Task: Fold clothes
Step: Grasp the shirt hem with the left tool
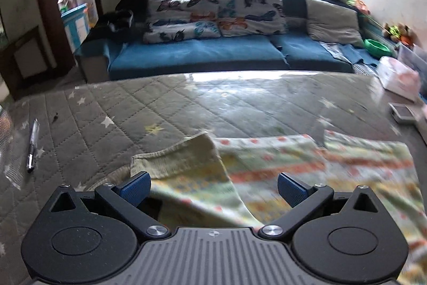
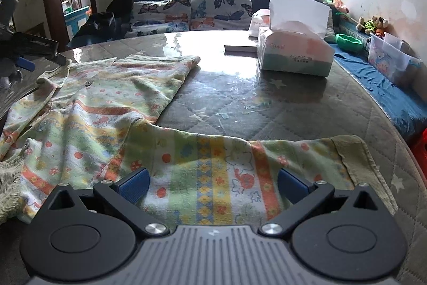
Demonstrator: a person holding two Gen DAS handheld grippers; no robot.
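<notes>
A small child's garment (image 2: pixel 88 119) with green, orange and yellow printed bands lies spread on the quilted grey table cover (image 2: pixel 267 108). One sleeve with a ribbed olive cuff (image 2: pixel 355 156) stretches toward the right. My right gripper (image 2: pixel 213 186) is open just above that sleeve, nothing between its blue pads (image 2: pixel 133 187). In the left wrist view the same garment (image 1: pixel 307 172) is blurred, and its other ribbed cuff (image 1: pixel 170 156) lies just ahead of my left gripper (image 1: pixel 213 187), which is open and holds nothing. The left gripper (image 2: pixel 29 55) also shows at the far left of the right wrist view.
A tissue box (image 2: pixel 295 52) and a flat dark card (image 2: pixel 240 47) stand on the table beyond the garment. A pen (image 1: pixel 32 146) lies at the table's left. A blue sofa (image 1: pixel 202 55) with butterfly pillows (image 1: pixel 218 12) runs behind the table, under a window.
</notes>
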